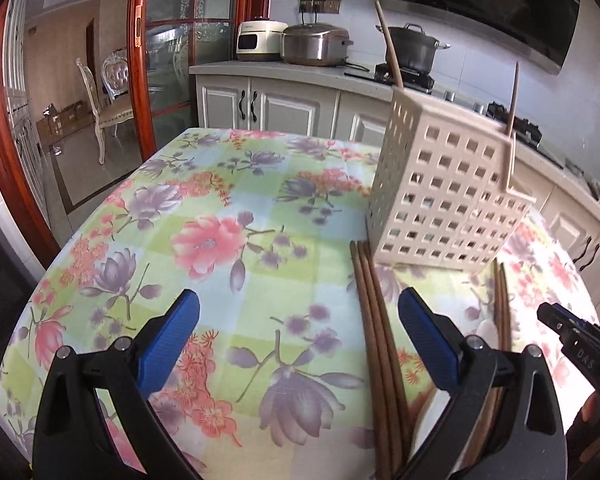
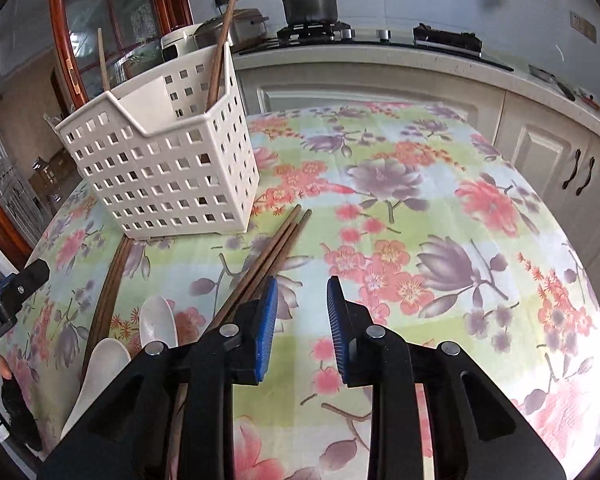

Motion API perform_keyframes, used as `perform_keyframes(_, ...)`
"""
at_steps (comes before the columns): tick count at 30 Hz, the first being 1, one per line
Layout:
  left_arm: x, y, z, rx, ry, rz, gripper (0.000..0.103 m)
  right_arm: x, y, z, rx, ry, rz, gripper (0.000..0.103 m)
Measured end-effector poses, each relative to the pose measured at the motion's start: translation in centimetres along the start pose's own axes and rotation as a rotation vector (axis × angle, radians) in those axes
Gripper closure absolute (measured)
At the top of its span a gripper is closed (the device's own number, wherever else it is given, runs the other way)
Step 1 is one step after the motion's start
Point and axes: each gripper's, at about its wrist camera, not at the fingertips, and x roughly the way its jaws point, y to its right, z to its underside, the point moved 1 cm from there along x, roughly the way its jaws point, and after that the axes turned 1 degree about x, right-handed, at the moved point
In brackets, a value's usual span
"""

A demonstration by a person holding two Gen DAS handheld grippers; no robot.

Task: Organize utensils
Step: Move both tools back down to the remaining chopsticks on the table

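Observation:
A white perforated utensil caddy (image 1: 448, 196) (image 2: 168, 168) stands on the flowered tablecloth (image 1: 228, 208) and holds a few upright wooden chopsticks (image 2: 224, 40). Three brown chopsticks (image 1: 380, 340) (image 2: 276, 240) lie on the cloth in front of it. In the left wrist view they run just inside the right finger of my left gripper (image 1: 298, 296), which is wide open with nothing between its pads. My right gripper (image 2: 302, 280) shows a narrow gap with only cloth in it; the chopsticks pass under its left finger. Another chopstick pair (image 2: 112, 288) and two white spoons (image 2: 158, 320) lie further left.
A kitchen counter (image 2: 380, 68) with white cabinets runs behind the table, with a pot (image 2: 310, 0) on the stove and rice cookers (image 1: 314, 44) further along. A red-framed glass door (image 1: 168, 64) and a dining chair (image 1: 112, 100) are to the left. The table edge curves close on both sides.

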Motion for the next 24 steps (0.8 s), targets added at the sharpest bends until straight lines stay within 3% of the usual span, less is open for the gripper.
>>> perform_keyframes(9,1.4,-0.2,1.2,0.005,-0.039,-0.006,0.007,1.7,-1.6,0.3,0.012,-0.063,-0.038,0.08)
perform_keyframes(14,1.1,-0.3,1.1,0.011,-0.033,0.004,0.006,2.5,-2.5,0.3,-0.001,-0.08,-0.017,0.082)
perform_keyframes(16,1.0,-0.4,1.2,0.006,-0.034,0.008,0.006,2.7,-2.8,0.2,-0.024,-0.082,0.038,0.083)
perform_keyframes(24,1.5,-1.7,1.3,-0.034,-0.058,0.019,0.007,3.2,-1.5,-0.2,-0.017,-0.1,0.042,0.09)
